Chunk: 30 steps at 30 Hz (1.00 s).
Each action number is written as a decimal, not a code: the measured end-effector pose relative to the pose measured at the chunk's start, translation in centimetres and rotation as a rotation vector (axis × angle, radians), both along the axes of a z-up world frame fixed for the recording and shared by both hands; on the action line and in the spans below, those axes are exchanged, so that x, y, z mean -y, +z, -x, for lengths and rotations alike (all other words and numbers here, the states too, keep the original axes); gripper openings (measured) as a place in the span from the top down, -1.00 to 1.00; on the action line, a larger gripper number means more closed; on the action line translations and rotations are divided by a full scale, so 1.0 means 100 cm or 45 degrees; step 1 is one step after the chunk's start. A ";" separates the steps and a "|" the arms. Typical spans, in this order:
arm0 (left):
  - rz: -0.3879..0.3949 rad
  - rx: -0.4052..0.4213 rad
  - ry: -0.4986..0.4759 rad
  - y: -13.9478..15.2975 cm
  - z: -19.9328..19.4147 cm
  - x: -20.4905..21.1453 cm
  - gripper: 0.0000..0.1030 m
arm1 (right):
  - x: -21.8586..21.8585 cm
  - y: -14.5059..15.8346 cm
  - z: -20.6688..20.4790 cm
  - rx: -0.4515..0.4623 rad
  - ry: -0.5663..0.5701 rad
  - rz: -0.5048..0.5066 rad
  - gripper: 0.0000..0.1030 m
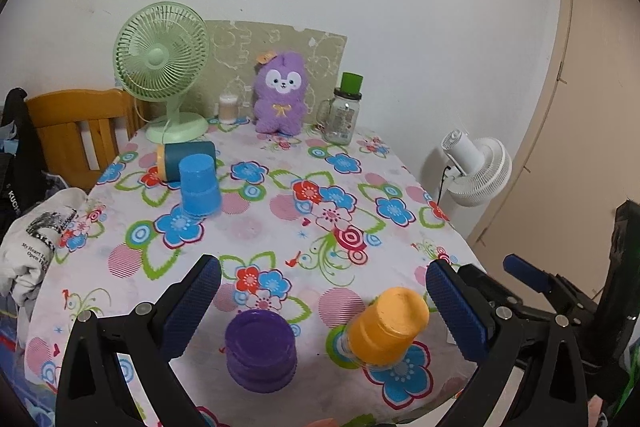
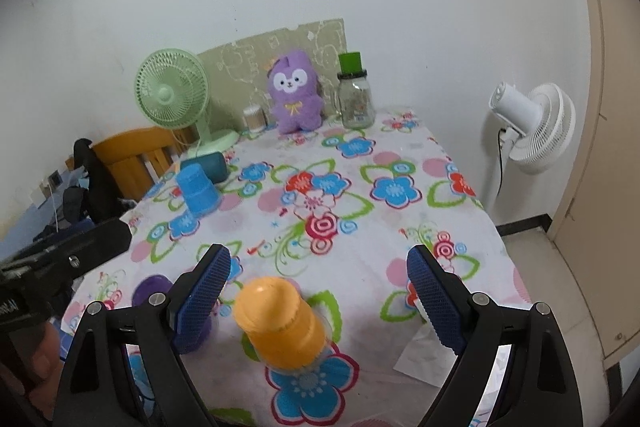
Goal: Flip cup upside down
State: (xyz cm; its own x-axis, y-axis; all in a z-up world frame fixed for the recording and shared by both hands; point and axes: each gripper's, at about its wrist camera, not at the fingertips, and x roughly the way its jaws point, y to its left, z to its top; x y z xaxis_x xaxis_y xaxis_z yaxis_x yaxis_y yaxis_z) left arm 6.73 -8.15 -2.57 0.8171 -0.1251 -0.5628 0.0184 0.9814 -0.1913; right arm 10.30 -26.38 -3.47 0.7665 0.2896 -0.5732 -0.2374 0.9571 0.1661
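Note:
An orange cup [image 1: 386,333] stands upside down near the table's front edge; it also shows in the right wrist view [image 2: 280,323]. A purple cup [image 1: 260,351] stands upside down to its left, mostly hidden behind a finger in the right wrist view [image 2: 152,291]. A blue cup [image 1: 199,185] stands upside down further back left, also in the right wrist view [image 2: 197,189]. A dark teal cup [image 1: 186,161] lies on its side behind it. My left gripper [image 1: 324,303] is open above the purple and orange cups. My right gripper [image 2: 318,297] is open around the orange cup, not touching.
At the back of the flowered table [image 1: 280,227] stand a green fan [image 1: 162,67], a purple plush [image 1: 282,95], a glass jar with green lid [image 1: 344,111] and a small jar [image 1: 228,109]. A wooden chair [image 1: 80,131] is left; a white fan [image 1: 476,171] stands right.

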 end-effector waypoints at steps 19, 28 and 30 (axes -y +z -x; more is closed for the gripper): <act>-0.031 0.112 0.043 0.025 0.022 -0.013 -1.00 | -0.019 0.044 0.016 0.137 0.030 -0.007 -0.93; -0.025 0.120 0.059 0.029 0.029 -0.021 -1.00 | -0.026 0.047 0.019 0.144 0.038 -0.006 -0.97; -0.025 0.119 0.059 0.029 0.029 -0.021 -1.00 | -0.027 0.046 0.020 0.142 0.039 -0.005 -0.97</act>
